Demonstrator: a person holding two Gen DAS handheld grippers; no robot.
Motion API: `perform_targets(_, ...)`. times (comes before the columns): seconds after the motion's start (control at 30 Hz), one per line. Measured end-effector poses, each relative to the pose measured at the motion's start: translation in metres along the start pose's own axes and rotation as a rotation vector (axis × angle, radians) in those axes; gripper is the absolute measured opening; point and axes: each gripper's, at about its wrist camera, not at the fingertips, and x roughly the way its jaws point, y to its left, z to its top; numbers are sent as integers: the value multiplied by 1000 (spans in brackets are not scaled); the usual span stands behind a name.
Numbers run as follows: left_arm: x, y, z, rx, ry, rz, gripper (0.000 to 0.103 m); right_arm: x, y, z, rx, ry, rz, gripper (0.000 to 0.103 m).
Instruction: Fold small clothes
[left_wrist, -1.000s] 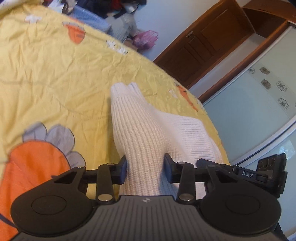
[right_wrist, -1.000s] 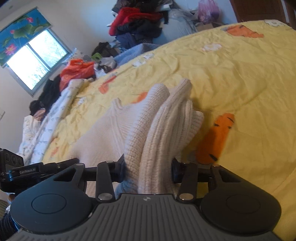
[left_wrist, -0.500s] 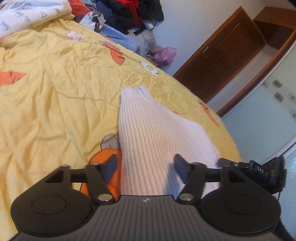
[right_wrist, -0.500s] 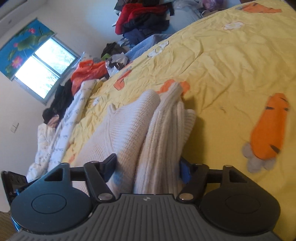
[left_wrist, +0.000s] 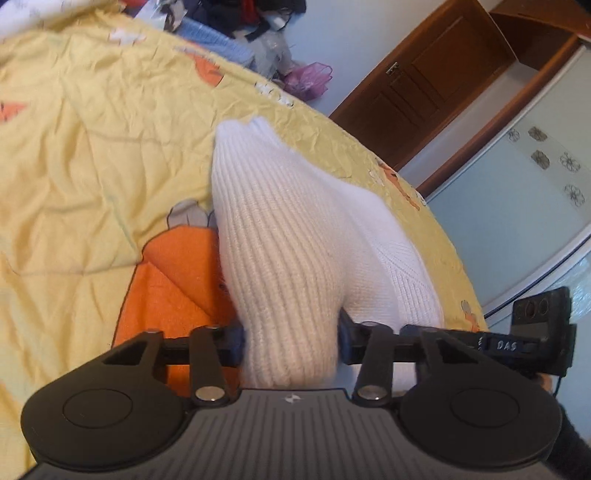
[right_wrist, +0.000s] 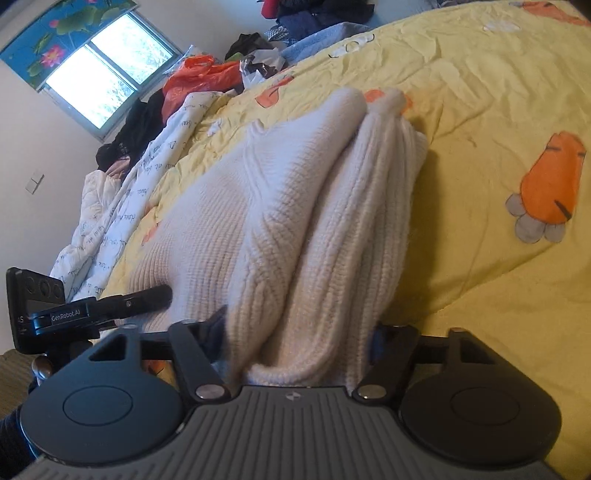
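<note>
On a bed covered by a yellow quilt (left_wrist: 92, 155) printed with orange carrots, a cream knitted sweater (right_wrist: 295, 206) lies partly folded, its near edge gathered into thick ridges. The left gripper (left_wrist: 291, 338) has just been closing, and its jaws now pinch a bunched fold of the sweater at that edge. The right gripper (right_wrist: 299, 332) has also just been closing, with a thicker bundle of folded layers between its jaws; the pads appear to press the knit on both sides, though the left pad is partly hidden by fabric. Each tool shows at the edge of the other's view, so they grip the same edge side by side. A heap of other clothes (right_wrist: 207, 74) sits at the far side of the bed, below a window (right_wrist: 96, 77); a wooden door (left_wrist: 417, 85) stands beyond.

The step in hand seems to be taking a fresh hold on the near edge for another fold. Next, both hands likely need to lift together and carry the edge across evenly, keeping the layers from slipping.
</note>
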Motion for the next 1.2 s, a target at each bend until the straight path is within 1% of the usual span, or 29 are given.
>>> perform_targets(0.07,-21,-11,-5,27,-7,-22,38,-20,10,-2,-31,-29,26,57)
perform_targets(0.13,-41,-20,-19,79,9,-51,38,-41,19,-10,-46,-44,55,57)
perform_targets(0.2,-51,-22,-38,126,53,-44,39,-61,22,-27,-50,-39,92,57)
perform_targets(0.23,-50,-19,-51,144,86,-22,40,-66,21,-39,-45,-26,106,57)
perform_targets(0.27,-46,-14,-63,157,111,9,45,-67,18,-54,-28,-1,111,57)
perform_targets(0.3,-42,-8,-72,158,116,35,54,-63,14,-66,-19,24,92,58)
perform_targets(0.33,-43,-2,-78,142,98,41,56,-58,9,-78,-8,36,56,65)
perform_targets(0.37,-49,-1,-78,134,79,39,56,-57,1,-86,33,20,58,81)
perform_targets(0.4,-58,-3,-75,142,63,41,56,-59,-6,-88,89,4,81,82)
perform_targets(0.43,-70,-7,-71,166,40,52,56,-65,-10,-85,134,-9,92,83)
perform_targets(0.47,-83,-12,-67,202,4,75,60,-77,-11,-82,156,-59,92,81)
perform_targets(0.5,-96,-18,-63,254,-43,109,68,-91,-10,-76,147,-126,91,81)
perform_targets(0.53,-107,-28,-57,323,-103,154,73,-105,-10,-69,134,-187,88,81)
perform_targets(0.57,-111,-37,-51,374,-145,196,77,-113,-9,-59,128,-225,78,80)
perform_targets(0.63,-102,-59,-38,469,-205,295,78,-116,-3,-37,115,-263,67,79)
perform_targets(0.67,-91,-69,-34,499,-217,331,78,-109,0,-23,106,-261,76,79)
perform_targets(0.73,-60,-83,-30,511,-202,361,78,-86,5,-2,86,-238,76,78)
perform_targets(0.8,-30,-93,-34,527,-149,348,78,-55,8,17,79,-177,48,76)
perform_targets(0.83,-16,-97,-39,553,-122,348,78,-38,10,25,64,-143,14,77)
perform_targets(0.87,-3,-100,-46,572,-96,370,78,-22,12,28,53,-115,-44,73)
perform_targets(0.9,7,-102,-53,583,-99,402,81,-10,10,29,56,-93,-82,61)
perform_targets(0.93,11,-105,-59,593,-126,429,81,-2,10,28,48,-81,-92,49)
perform_targets(0.97,13,-108,-62,590,-134,444,81,4,12,24,25,-85,-97,28)
perform_targets(1.0,13,-110,-61,577,-127,450,81,4,14,24,12,-93,-93,16)
perform_targets(1.1,15,-113,-53,547,-109,436,81,-8,29,37,-93,-140,-111,16)
perform_targets(1.13,18,-114,-51,541,-104,434,81,-10,28,42,-95,-150,-113,15)
perform_targets(1.17,22,-115,-50,539,-97,434,81,-7,20,48,-76,-143,-134,15)
perform_targets(1.2,26,-116,-49,538,-94,438,81,3,9,49,-60,-109,-167,15)
